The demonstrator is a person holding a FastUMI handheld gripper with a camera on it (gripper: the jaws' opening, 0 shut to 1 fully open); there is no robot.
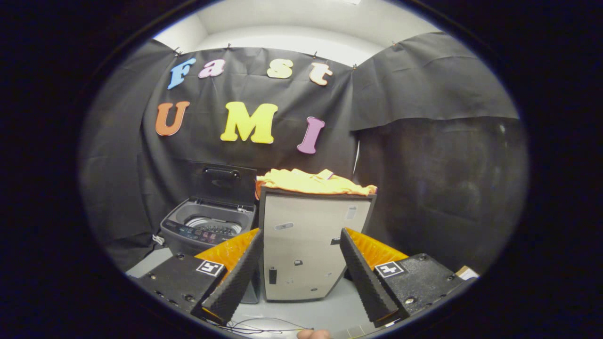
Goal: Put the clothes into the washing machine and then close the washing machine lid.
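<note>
Two spread, empty fingers of the gripper (301, 278) frame a pale box (311, 245); the yellow clothes (313, 182) lie atop it, straight ahead and above, beside the open washing machine (207, 228).

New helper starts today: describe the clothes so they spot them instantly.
Beyond the open gripper stands a tall pale cabinet. The clothes lie heaped on its top, right of the open washing machine. They are bright orange-yellow, the only fabric pile there.
</note>
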